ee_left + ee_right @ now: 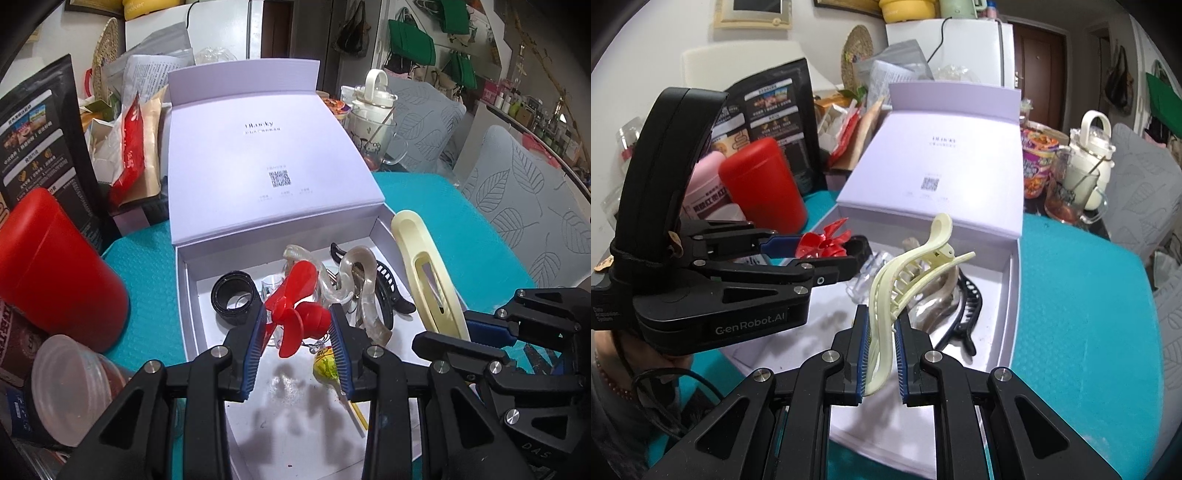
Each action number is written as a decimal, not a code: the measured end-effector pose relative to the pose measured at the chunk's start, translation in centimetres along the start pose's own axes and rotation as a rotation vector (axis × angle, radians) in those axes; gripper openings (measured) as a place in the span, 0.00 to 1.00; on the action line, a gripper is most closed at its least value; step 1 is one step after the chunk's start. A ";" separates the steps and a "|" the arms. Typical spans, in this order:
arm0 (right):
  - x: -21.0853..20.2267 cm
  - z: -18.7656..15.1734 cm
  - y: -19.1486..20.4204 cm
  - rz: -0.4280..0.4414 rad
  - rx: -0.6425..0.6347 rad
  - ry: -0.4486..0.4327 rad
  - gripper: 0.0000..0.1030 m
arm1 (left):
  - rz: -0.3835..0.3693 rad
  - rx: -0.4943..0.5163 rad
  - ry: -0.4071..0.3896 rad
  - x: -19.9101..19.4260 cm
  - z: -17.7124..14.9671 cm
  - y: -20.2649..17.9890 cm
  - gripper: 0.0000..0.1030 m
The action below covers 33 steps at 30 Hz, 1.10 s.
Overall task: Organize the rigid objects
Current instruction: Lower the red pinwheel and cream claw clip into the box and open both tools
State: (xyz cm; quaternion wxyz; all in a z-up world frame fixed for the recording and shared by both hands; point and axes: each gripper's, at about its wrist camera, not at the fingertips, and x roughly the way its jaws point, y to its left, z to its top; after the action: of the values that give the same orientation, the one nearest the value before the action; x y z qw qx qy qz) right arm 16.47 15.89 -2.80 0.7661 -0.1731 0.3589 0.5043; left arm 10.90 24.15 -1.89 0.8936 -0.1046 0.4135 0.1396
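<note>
An open white box lies on the teal table, lid propped up behind it. My left gripper is shut on a red fan propeller and holds it over the box. My right gripper is shut on a cream hair claw clip above the box's right side; the clip also shows in the left wrist view. In the box lie a black ring, a translucent clip, a black claw clip and a lollipop.
A red canister, a black snack bag and a lidded cup crowd the left side. A glass mug with a white kettle and a noodle cup stand behind right. Grey leaf-patterned chairs flank the table's right.
</note>
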 end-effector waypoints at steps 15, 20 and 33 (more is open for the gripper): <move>2.3 -2.4 -1.1 0.006 0.055 0.089 0.13 | -0.009 0.024 0.117 2.7 -2.4 -0.4 0.33; 2.8 -2.9 -1.3 0.019 0.069 0.118 0.13 | -0.012 0.019 0.131 3.1 -2.9 -0.3 0.33; 3.6 -3.4 -1.4 0.004 0.095 0.148 0.13 | -0.005 0.044 0.172 3.5 -3.8 -1.0 0.33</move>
State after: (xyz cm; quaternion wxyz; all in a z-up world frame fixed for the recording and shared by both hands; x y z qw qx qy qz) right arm 17.28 15.47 -7.91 0.7438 -0.1725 0.4383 0.4742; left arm 10.67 22.57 -6.91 0.8572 -0.0974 0.4916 0.1186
